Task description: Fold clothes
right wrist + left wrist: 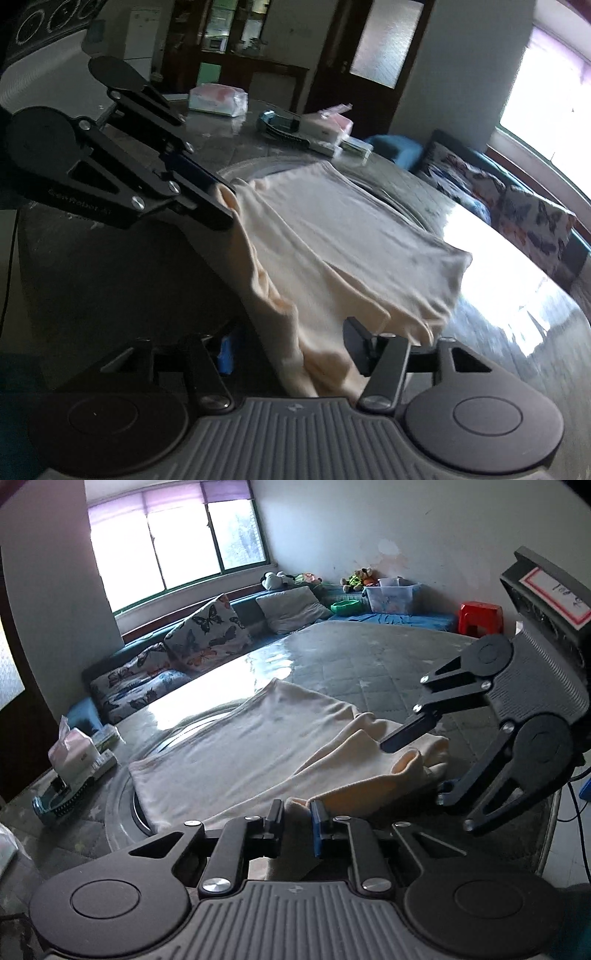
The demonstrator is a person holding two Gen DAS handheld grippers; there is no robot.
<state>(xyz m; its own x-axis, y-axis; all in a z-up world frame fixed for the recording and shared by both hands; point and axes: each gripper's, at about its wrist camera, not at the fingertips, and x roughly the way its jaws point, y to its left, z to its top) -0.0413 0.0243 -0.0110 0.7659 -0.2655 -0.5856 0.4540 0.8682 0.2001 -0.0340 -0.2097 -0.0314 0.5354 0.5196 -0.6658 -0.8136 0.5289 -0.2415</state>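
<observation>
A cream garment (251, 749) lies spread on a round glass-topped table (369, 672). My left gripper (298, 814) is shut on the garment's near edge and lifts it a little. It also shows in the right wrist view (221, 206) at the left, pinching a corner of the garment (351, 236). My right gripper (291, 350) stands open with bunched garment cloth between its fingers. In the left wrist view the right gripper (417, 764) sits at the right, its fingers spread around a raised fold.
Tissue packs (72, 753) and a blue-rimmed dish (55, 805) sit at the table's left edge; they also show at the far side in the right wrist view (218, 99). A cushioned bench with butterfly pillows (207, 635) runs behind, and a red stool (480, 618) stands far right.
</observation>
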